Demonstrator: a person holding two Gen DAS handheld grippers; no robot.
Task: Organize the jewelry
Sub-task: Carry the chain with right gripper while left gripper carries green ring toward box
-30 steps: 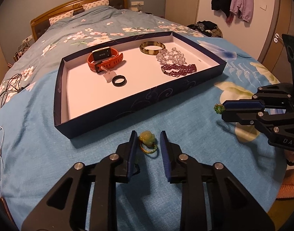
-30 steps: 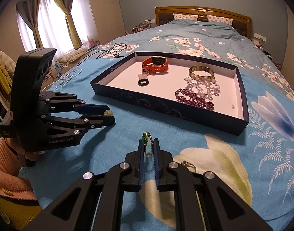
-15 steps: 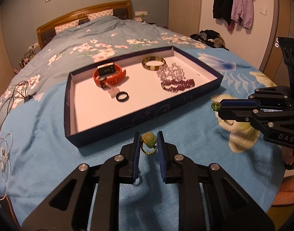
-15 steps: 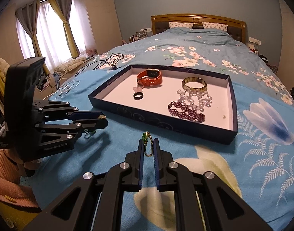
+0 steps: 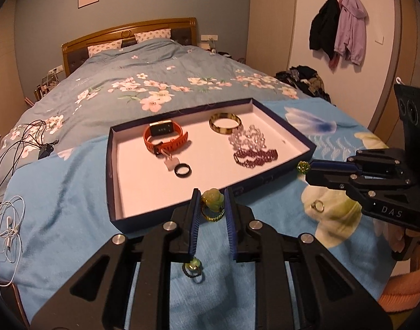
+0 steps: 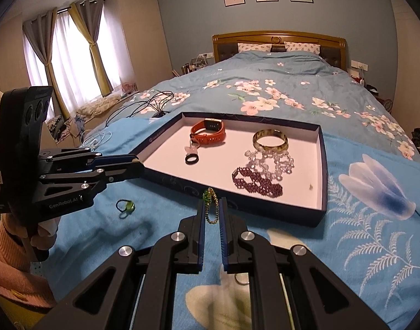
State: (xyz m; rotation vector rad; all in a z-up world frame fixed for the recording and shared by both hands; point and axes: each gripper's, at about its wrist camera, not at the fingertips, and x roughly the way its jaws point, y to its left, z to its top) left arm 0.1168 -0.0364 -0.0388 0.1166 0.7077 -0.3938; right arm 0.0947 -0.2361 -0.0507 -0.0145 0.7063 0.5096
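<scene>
Left wrist view: left gripper (image 5: 212, 206) clamps jade-green ring (image 5: 212, 198); right gripper (image 6: 212, 209) pinches green bead chain (image 6: 210, 205). Advice: clear tray (image 5: 210, 192) wall, release low inside.

Blue wall (image 6: 182, 13), curtained window (image 6: 64, 63), wooden headboard (image 6: 278, 41)

A tray (image 5: 115, 211) lies on the bed (image 5: 58, 192). In it, seen from the left wrist, a watch (image 5: 165, 137) lies left, a bangle (image 5: 225, 123) right, a ring (image 5: 183, 170) nearer the front, two beaded bracelets (image 5: 255, 156) before the bangle. Earphones (image 5: 9, 220) lie far left of the tray
</scene>
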